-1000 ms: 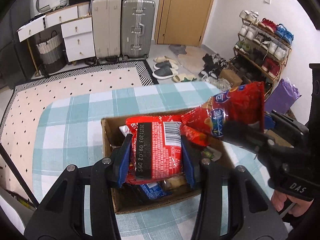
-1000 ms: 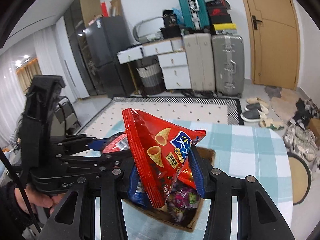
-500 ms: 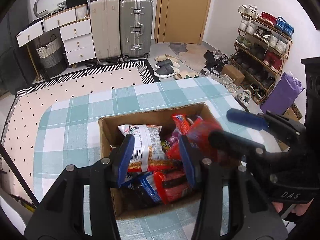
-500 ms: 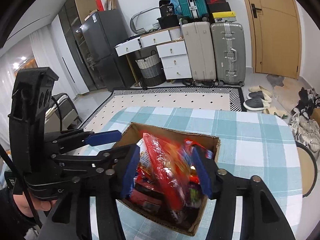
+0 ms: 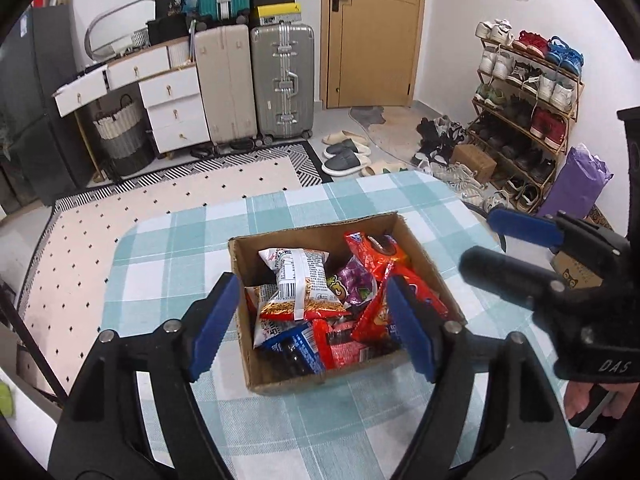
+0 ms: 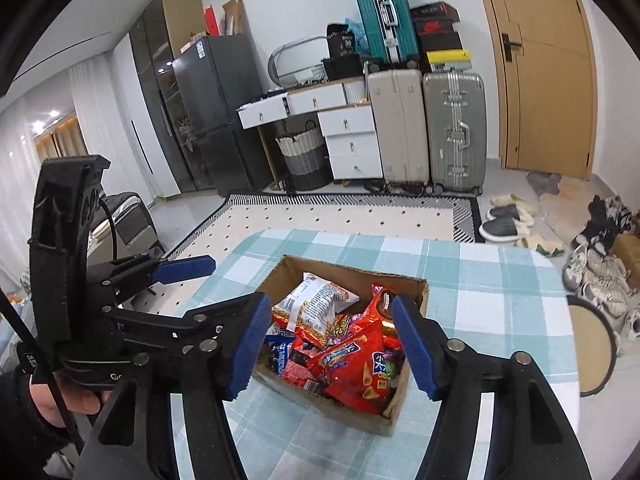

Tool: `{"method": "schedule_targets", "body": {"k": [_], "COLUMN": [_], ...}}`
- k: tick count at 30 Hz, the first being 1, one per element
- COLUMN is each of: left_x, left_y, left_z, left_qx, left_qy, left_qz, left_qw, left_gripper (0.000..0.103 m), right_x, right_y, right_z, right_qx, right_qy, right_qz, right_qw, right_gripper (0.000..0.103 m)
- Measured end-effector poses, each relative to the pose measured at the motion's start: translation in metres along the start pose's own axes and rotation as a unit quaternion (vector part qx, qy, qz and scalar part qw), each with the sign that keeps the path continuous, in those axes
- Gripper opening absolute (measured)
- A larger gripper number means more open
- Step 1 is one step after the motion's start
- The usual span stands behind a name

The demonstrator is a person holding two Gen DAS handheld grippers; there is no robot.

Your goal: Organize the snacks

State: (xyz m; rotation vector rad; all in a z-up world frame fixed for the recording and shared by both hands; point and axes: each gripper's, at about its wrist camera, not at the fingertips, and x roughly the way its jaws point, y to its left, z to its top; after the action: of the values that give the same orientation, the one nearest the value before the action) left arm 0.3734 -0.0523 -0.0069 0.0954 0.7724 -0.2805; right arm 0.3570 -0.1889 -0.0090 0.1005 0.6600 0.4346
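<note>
Both bags dropped since a second ago: we had red snack bags pinched, now both lie in the cardboard box (image 5: pixel 416 248) mid-counter (image 5: pixel 168 264). Left gripper (image 5: pixel 312 320) and right gripper (image 6: pixel 332 344) have pulled back above the box, jaws just opened, spread, nothing between them. Red chip bag (image 6: pixel 352 368) sits on top at the box's near side.

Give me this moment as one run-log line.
left claw: open, empty, jaws just opened | right claw: open, empty, jaws just opened | snack bags: in cardboard box | box: on checked tablecloth

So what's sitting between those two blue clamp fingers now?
Nothing held: in the left wrist view, the left gripper is open, with the brown cardboard snack box beyond.
</note>
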Motion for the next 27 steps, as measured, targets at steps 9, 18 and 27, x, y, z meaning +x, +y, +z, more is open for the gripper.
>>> {"method": "schedule_targets", "body": {"k": [9, 18, 27], "left_x": [-0.072, -0.141, -0.192], "left_y": [-0.011, -0.015, -0.01], "left_z": [-0.017, -0.053, -0.107], "left_qx": [0.007, -0.013, -0.014], "left_qy": [-0.057, -0.11, -0.158], "left_qz": [0.022, 0.037, 0.059], "left_qw": [0.9981, 0.9932, 0.9856], "left_gripper": [0.081, 0.097, 0.102], "right_x": [-0.061, -0.113, -0.148], "right_y": [0.022, 0.042, 0.032], "right_z": [-0.014, -0.051, -0.091], "right_qx": [-0.019, -0.035, -0.01], "right_qy": [-0.043, -0.084, -0.12], "right_qz": [0.004, 0.004, -0.001], "right_qw": [0.999, 0.996, 0.993], "right_gripper": [0.084, 0.093, 0.101]}}
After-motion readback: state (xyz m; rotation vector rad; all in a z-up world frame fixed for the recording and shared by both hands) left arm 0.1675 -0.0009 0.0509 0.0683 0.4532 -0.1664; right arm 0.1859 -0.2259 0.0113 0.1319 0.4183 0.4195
